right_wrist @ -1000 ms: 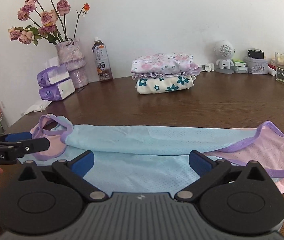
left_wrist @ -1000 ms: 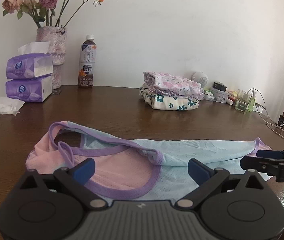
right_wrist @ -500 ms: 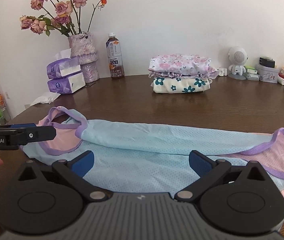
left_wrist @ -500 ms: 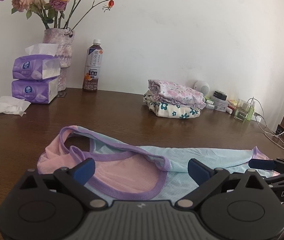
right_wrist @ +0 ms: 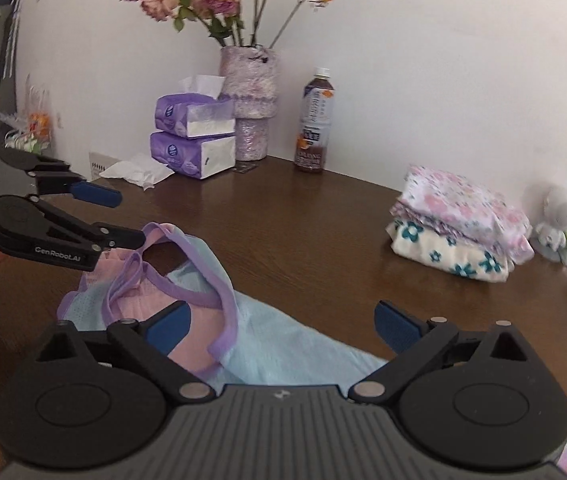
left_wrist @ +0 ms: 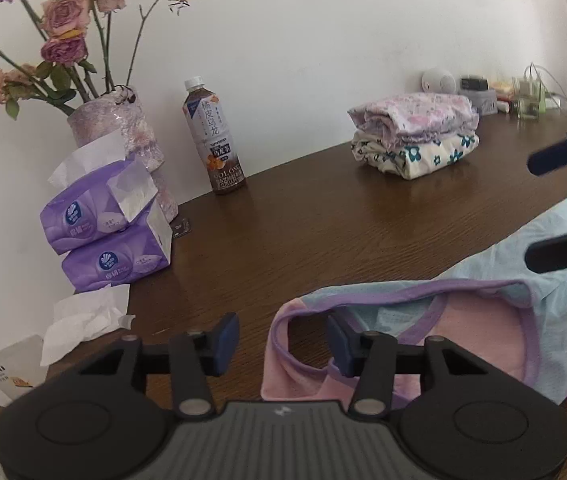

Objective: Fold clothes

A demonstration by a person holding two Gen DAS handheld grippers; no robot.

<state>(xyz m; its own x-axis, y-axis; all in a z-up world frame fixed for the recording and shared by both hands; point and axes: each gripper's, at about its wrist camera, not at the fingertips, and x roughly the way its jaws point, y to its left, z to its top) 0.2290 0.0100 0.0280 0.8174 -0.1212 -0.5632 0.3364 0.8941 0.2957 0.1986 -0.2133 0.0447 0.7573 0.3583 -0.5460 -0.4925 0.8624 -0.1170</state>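
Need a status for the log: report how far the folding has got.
Done: two folded garments stacked at the table's back. In hand: the blue-pink garment lies folded lengthwise; left gripper and right gripper are open at it. Left: the crosswise folds and stacking.

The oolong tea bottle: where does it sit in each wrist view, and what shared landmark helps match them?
Left wrist: tea bottle left of centre, by the wall.
Right wrist: tea bottle just right of centre, by the wall.
Shared landmark: the flower vase stands to its left in both views.

soft even daylight, strong fisheye bending at dark corners, slight blur rightward
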